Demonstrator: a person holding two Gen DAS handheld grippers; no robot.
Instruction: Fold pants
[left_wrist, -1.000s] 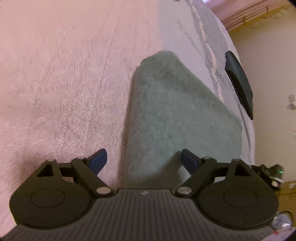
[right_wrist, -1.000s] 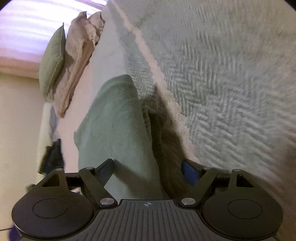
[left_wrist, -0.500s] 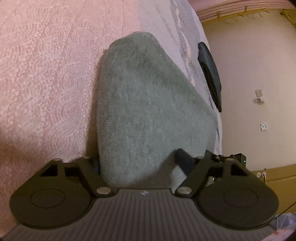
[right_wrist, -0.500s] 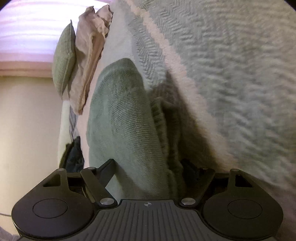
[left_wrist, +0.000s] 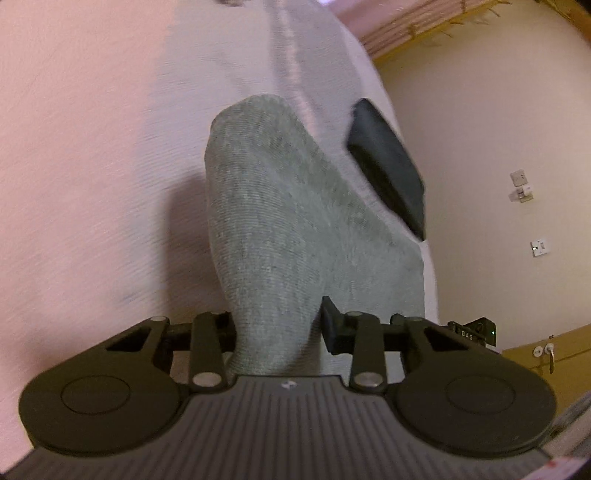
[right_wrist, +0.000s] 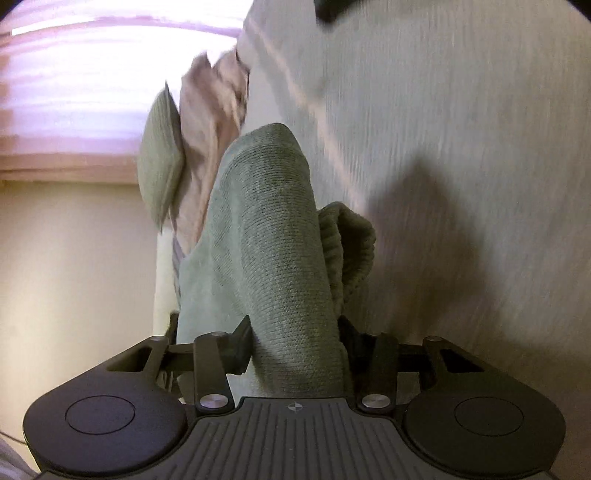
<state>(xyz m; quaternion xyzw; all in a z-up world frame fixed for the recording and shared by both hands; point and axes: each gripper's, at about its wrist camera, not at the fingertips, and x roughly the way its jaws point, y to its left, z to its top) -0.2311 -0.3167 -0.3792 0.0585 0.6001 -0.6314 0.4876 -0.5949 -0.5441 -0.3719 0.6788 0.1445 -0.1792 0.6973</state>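
The left tongs are clamped on an edge of the grey-green pants, whose knit cloth bunches between the two black fingers and rises away from the camera as a broad folded panel above the bed. The bed's cover is pale pink on the left of that view and light grey farther along, and a shadow of the raised cloth falls on it just beside the pants. A dark folded cloth lies near the bed's far right edge, close to the pants but not clearly touching them; behind it stands a cream wall with small white switch plates. The right tongs are likewise shut tight on the pants, gripping a thick roll of the fabric, with a ribbed cuff or band hanging out on the right side of the roll. The grey bed cover fills the right of this view, blurred. Beyond the pants, at the head of the bed, a green pillow leans beside a crumpled beige one, under a bright window area.
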